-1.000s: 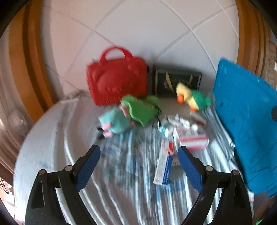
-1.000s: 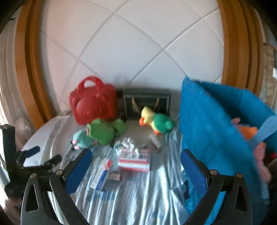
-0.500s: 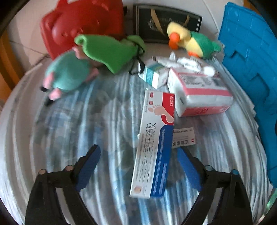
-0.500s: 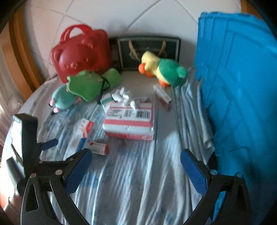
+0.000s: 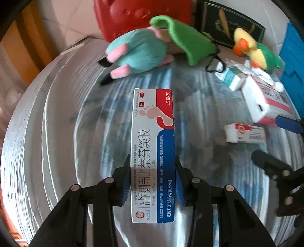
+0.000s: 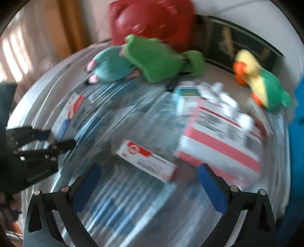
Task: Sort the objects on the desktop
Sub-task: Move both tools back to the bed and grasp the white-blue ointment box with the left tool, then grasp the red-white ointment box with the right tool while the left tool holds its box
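A long white, red and blue ointment box (image 5: 153,133) lies on the striped cloth, pointing away from me. My left gripper (image 5: 153,182) straddles its near half; the jaws are closing and both blue pads (image 5: 126,182) touch the box's long sides. The right wrist view shows that box (image 6: 70,112) and left gripper (image 6: 47,138) at the far left. A small red and white box (image 6: 146,161) lies just ahead of my right gripper (image 6: 148,176), which is open and low over the cloth, with nothing between its fingers. The left wrist view has the small box (image 5: 245,133) at its right.
A larger pink and white box (image 6: 222,144) sits right of the small one, with a teal carton (image 5: 231,77) behind. A teal plush (image 5: 138,55), green plush (image 5: 186,43) and duck plush (image 5: 254,51) lie before a red case (image 5: 144,17) and dark box (image 5: 228,24). A blue bin (image 5: 294,57) stands right.
Both grippers have come down toward the cloth. The left jaws have narrowed from wide open onto the long box. The right gripper has dropped close to the small red and white box.
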A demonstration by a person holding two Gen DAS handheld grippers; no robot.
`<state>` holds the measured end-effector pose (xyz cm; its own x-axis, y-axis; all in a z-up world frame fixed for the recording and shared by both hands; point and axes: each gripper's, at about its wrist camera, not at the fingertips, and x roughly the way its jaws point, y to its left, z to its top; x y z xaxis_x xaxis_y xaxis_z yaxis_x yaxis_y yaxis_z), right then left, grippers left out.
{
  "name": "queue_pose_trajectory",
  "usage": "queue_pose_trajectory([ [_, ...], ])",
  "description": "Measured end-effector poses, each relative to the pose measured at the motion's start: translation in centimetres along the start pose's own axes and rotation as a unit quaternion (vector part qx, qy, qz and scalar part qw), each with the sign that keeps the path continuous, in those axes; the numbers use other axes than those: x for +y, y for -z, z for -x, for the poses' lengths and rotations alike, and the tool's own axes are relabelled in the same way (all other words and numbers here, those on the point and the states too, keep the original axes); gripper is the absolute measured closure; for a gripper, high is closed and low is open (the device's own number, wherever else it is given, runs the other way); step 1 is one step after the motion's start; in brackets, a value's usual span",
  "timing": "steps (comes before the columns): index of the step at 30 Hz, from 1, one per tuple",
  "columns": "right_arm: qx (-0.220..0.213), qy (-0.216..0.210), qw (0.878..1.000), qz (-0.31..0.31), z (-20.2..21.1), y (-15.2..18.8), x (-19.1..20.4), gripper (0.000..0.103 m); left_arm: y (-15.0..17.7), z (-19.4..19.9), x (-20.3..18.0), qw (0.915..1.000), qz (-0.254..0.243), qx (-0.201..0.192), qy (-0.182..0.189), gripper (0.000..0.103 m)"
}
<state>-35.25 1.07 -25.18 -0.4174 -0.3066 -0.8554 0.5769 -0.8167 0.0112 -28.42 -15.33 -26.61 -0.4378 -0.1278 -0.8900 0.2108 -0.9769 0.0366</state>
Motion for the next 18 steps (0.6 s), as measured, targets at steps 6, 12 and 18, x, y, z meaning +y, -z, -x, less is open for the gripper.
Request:
queue_pose_trajectory([
  [6, 0.024, 0.017, 0.998, 0.062, -3.0, -0.5, 1.2, 0.014, -0.4, -1.0, -0.8, 0.9999, 0.0, 0.007, 0.01, 0.064],
  [12, 0.034, 0.0, 0.999, 0.016, -2.9, -0.6, 0.0, 0.077, -1.2, -1.0, -1.8, 0.9998, -0.011, 0.002, 0.013, 0.064],
  [18, 0.019, -0.022, 0.999, -0.018, -0.3, -0.1, -0.2, 0.077, -1.3, 1.4, -2.2, 0.9995, -0.014, -0.02, 0.022, 0.064],
])
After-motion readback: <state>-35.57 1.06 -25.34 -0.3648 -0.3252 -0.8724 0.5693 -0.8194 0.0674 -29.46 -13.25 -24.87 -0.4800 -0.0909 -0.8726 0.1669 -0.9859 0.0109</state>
